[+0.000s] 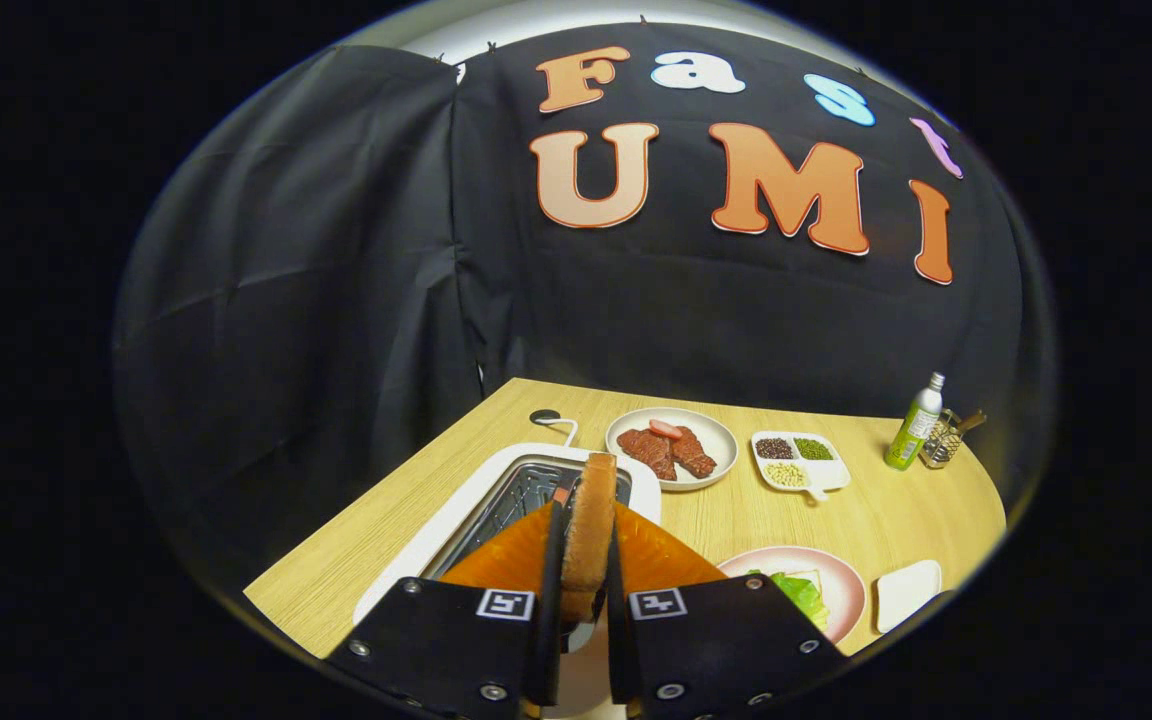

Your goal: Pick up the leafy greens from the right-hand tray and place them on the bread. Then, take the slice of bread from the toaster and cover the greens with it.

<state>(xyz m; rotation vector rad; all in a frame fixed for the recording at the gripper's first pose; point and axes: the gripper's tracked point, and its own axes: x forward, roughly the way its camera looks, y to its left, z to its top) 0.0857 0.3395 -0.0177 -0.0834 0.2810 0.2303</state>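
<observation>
Gripper (584, 560) pinches the bread slice (591, 520) edge-on above the toaster (456, 520); tilting toward the greens (798, 592) could let it slip.

bottle (916, 425): label's way too tiny to read
gripper (584, 525): clamped on the bread (596, 480), only square code tags (505, 604), no words

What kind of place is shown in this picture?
Probably a staged kitchen booth: a light wooden table holds a white toaster and a white plate of red meat. The gripper is shut on a brown bread slice.
</observation>
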